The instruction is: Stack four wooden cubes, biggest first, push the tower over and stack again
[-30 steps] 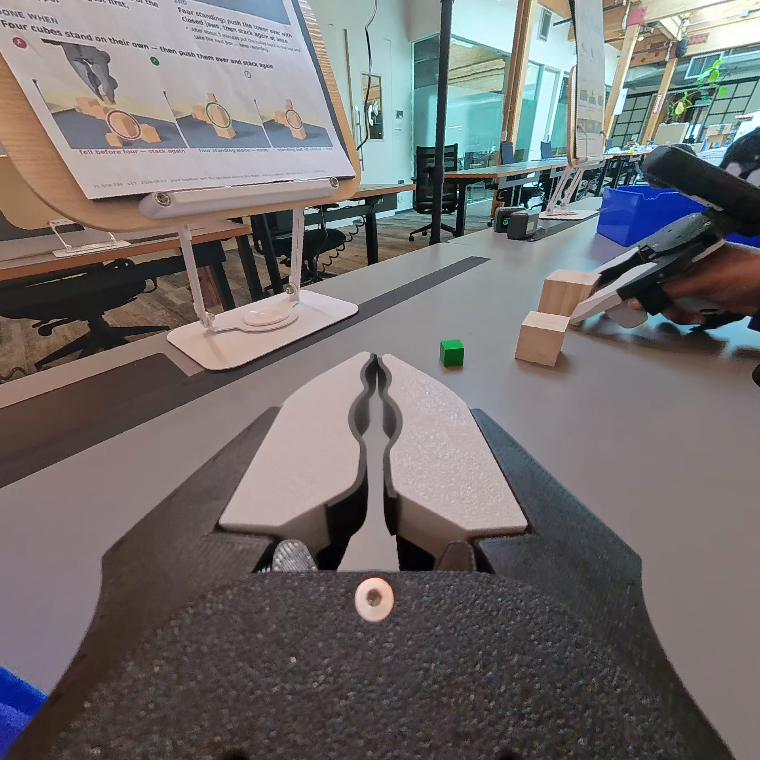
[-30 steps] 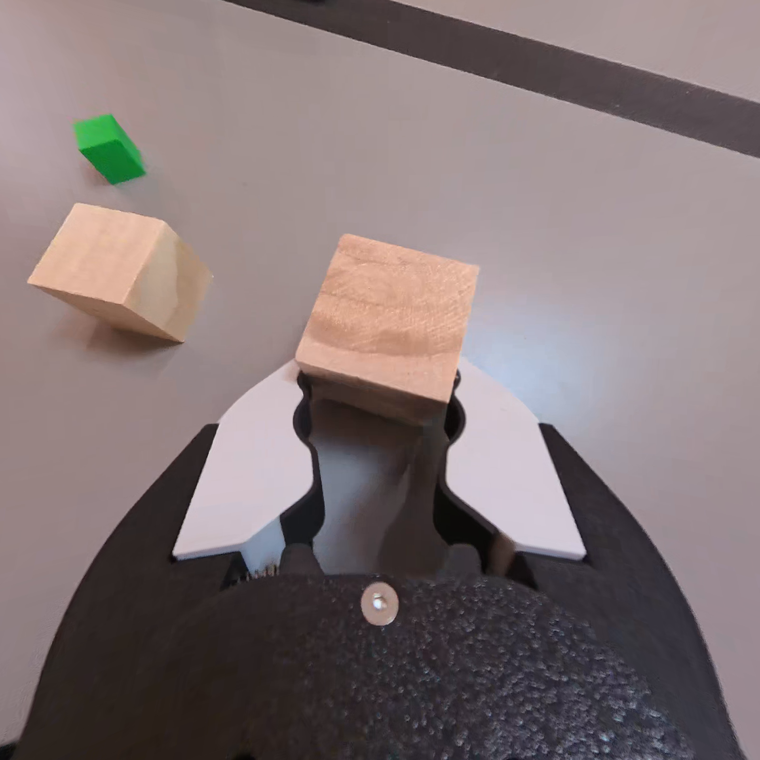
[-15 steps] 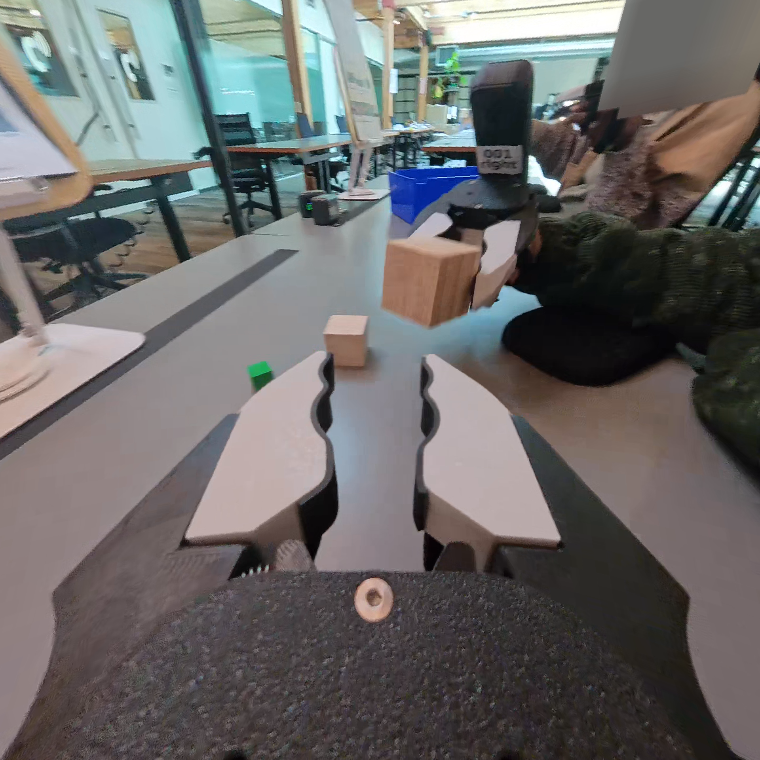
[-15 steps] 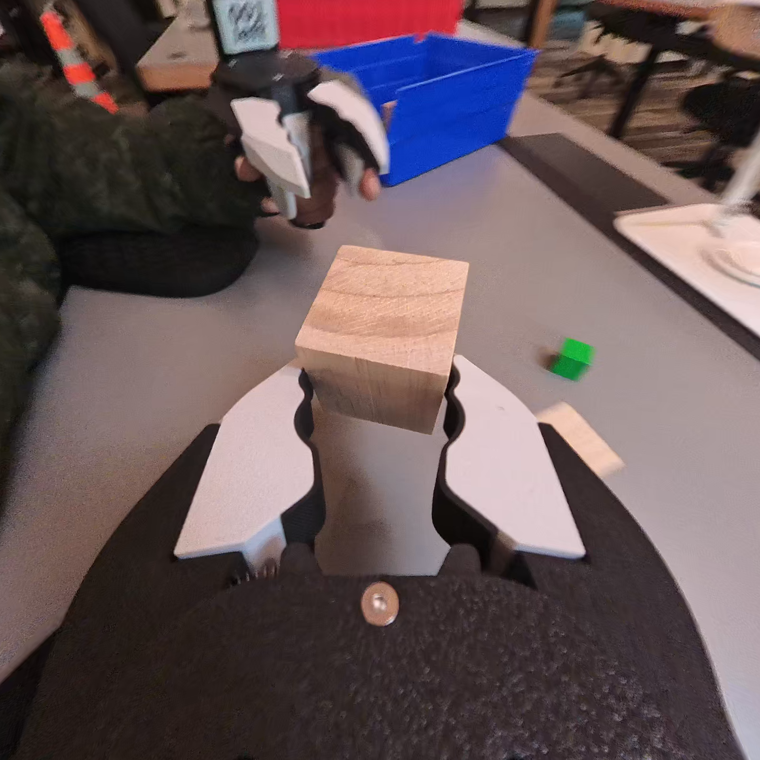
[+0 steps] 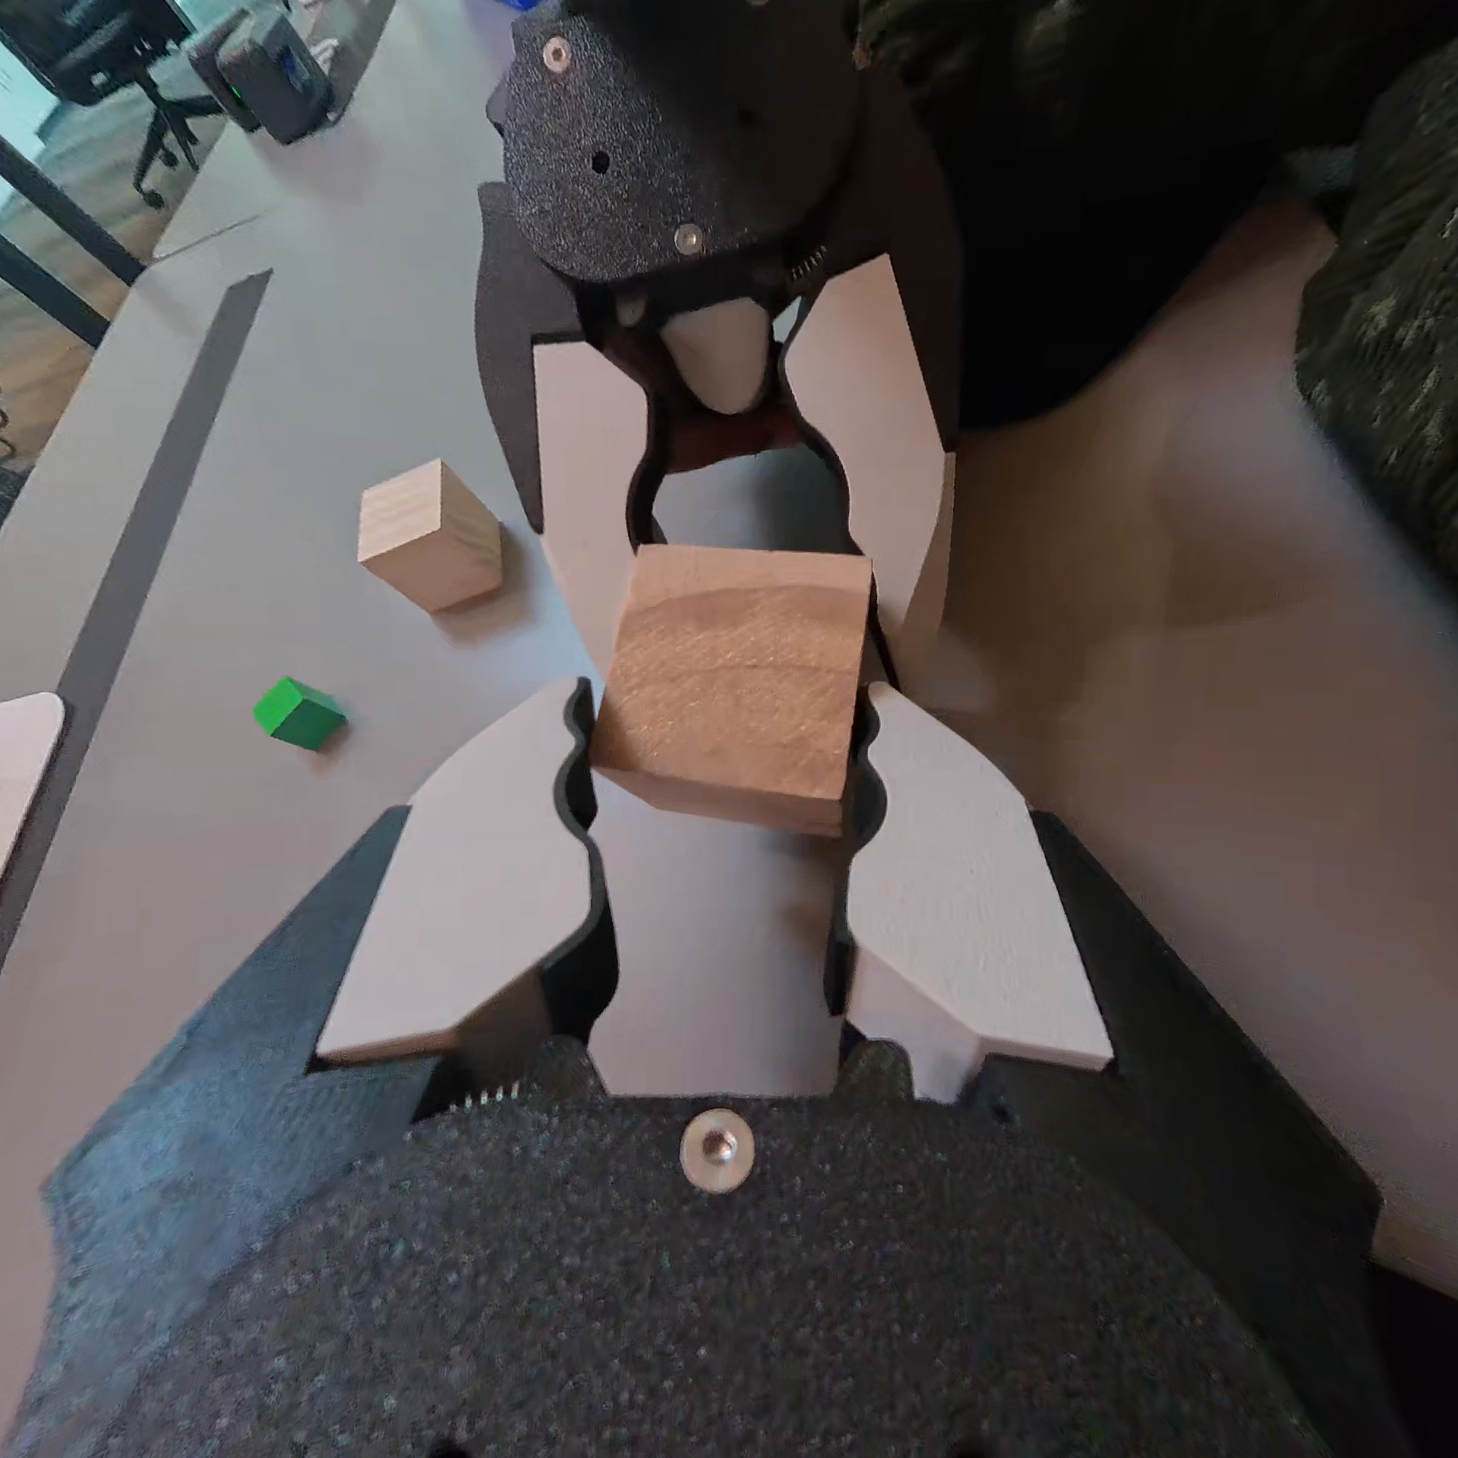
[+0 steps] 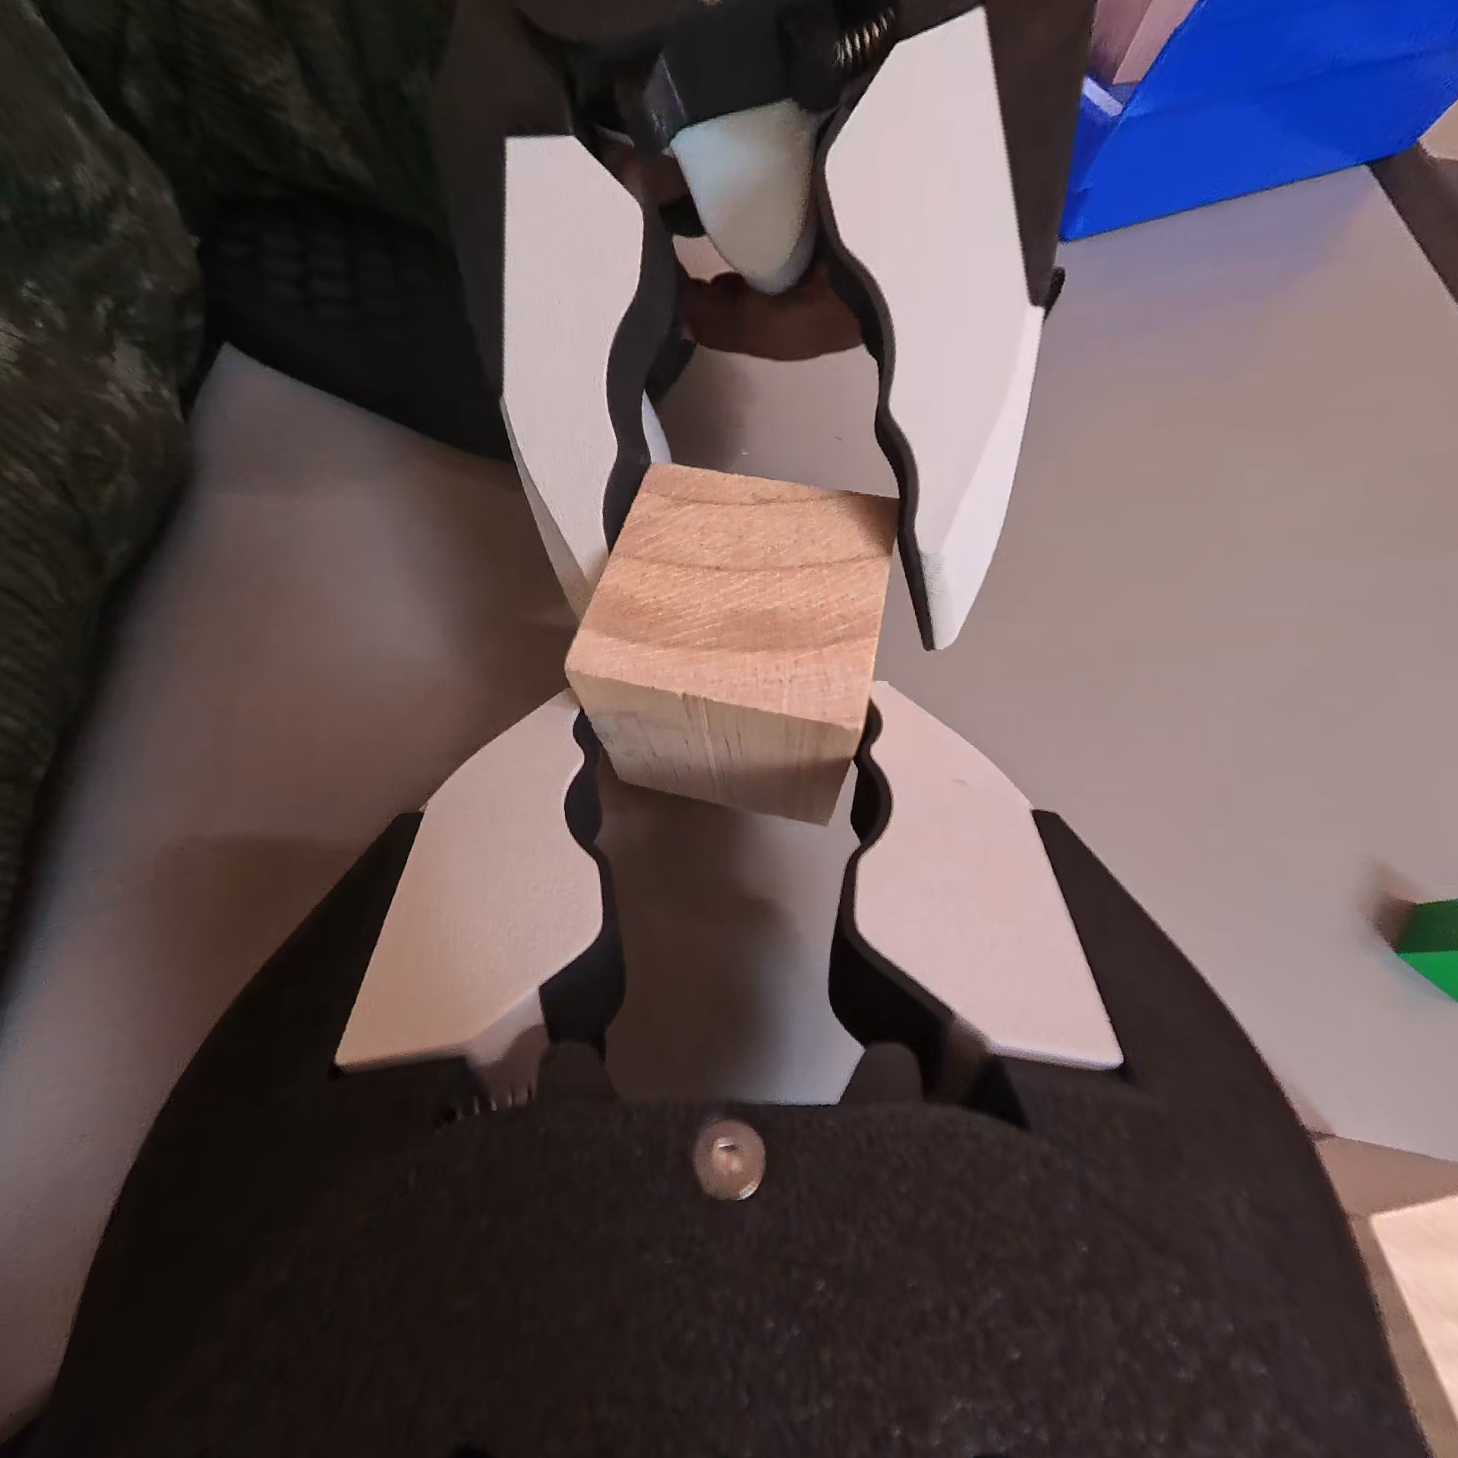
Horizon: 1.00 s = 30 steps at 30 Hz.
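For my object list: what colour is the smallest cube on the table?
Green; the small cube shows best in the left wrist view, lying left of the gripper.

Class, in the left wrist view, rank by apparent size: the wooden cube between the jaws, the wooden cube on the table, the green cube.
1. Held wooden cube, though it is nearer the camera.
2. Table wooden cube.
3. Green cube, clearly smallest.

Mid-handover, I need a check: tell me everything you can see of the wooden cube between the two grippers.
The cube is pale bare wood, sharp-edged and unmarked, with curved grain on its top face. It is off the grey table, slightly tilted. The right gripper pinches its near end on both sides. The left gripper meets it from the opposite end, pads seemingly against the same two sides.
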Motion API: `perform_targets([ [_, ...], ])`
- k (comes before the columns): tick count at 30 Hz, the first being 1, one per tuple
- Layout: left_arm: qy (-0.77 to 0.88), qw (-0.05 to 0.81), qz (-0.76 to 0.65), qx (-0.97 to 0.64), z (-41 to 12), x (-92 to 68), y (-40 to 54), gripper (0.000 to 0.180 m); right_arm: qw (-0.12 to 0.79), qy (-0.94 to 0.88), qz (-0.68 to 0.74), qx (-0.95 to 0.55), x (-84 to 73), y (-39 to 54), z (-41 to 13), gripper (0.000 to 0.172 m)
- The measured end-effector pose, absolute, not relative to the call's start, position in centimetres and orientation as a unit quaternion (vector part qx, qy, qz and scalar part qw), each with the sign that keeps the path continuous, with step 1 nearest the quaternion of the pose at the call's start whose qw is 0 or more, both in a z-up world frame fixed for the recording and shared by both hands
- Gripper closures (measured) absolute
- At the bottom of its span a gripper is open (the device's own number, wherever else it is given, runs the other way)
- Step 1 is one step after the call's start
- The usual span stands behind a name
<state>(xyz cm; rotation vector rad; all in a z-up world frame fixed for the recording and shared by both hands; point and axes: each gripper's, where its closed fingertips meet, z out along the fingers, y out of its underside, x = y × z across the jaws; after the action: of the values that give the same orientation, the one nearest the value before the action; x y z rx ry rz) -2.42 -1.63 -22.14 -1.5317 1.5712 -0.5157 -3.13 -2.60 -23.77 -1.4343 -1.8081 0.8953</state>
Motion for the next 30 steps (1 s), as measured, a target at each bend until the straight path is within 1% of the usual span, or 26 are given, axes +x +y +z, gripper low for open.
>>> perform_targets([
  [4, 0.627, 0.424, -0.195, -0.624, -21.4, -3.3, -1.1, 0.120, 0.349, -0.665, 0.341, -0.565, -3.0, -1.4, -23.0, 0.113],
  [9, 0.580, 0.437, -0.160, -0.669, -20.3, -7.8, 2.7, 0.120, 0.428, -0.573, 0.342, -0.610, 0.1, 3.6, -20.0, 0.106],
  [11, 0.547, 0.439, -0.171, -0.692, -20.8, -9.9, 4.5, 0.120, 0.460, -0.531, 0.327, -0.633, 2.1, 6.0, -19.3, 0.106],
  [15, 0.515, 0.420, -0.215, -0.715, -23.5, -12.6, 6.0, 0.120, 0.492, -0.472, 0.299, -0.668, 5.2, 9.1, -19.0, 0.109],
  [18, 0.507, 0.415, -0.247, -0.713, -24.1, -13.2, 6.0, 0.120, 0.505, -0.451, 0.294, -0.675, 6.0, 10.0, -18.6, 0.113],
  [22, 0.525, 0.388, -0.202, -0.730, -25.5, -14.2, 6.4, 0.120, 0.504, -0.453, 0.281, -0.679, 5.9, 10.2, -18.9, 0.113],
  [26, 0.531, 0.394, -0.199, -0.724, -25.5, -14.3, 6.5, 0.120, 0.506, -0.450, 0.273, -0.683, 6.0, 10.4, -19.1, 0.113],
  [30, 0.533, 0.398, -0.170, -0.728, -25.3, -15.3, 6.7, 0.119, 0.538, -0.414, 0.265, -0.685, 7.0, 11.5, -18.0, 0.113],
])
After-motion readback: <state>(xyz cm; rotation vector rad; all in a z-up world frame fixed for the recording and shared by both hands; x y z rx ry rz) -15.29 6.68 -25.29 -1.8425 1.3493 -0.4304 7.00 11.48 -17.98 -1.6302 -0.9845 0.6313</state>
